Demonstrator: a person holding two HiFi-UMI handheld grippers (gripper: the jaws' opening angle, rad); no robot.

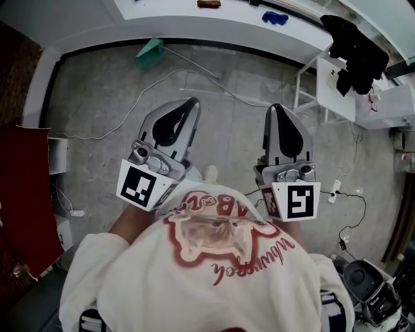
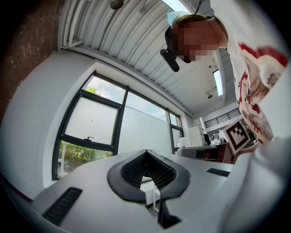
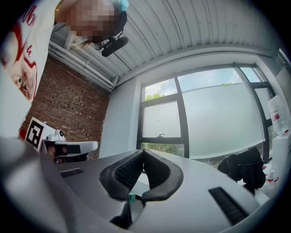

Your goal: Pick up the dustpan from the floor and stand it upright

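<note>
Two grippers are held out over the floor. The left gripper [image 1: 192, 102] and the right gripper [image 1: 277, 107] are each fitted with one marker cube [image 1: 140, 184], the second cube [image 1: 296, 200] being on the right. In their own views both grippers are seen closed, the pads met at the tips, and nothing is gripped by either.

One green dustpan [image 1: 150, 52] is seen lying on the grey floor [image 1: 97, 97]. It is well ahead of both grippers, nearer the left one, and close to the foot of the white surface [image 1: 194, 23]. Its thin handle [image 1: 191, 63] is stretched along the floor to the right.

One white cable [image 1: 130, 110] is trailed across the floor between dustpan and grippers. One power strip [image 1: 334, 191] is seen right of the right gripper, and one heap of black clothing [image 1: 353, 48] at the upper right.

One blue item [image 1: 275, 17] on the surface is too small to be identified. The hands are hidden behind the cubes, and a red cloth [image 1: 23, 194] is cut off at the left edge.
</note>
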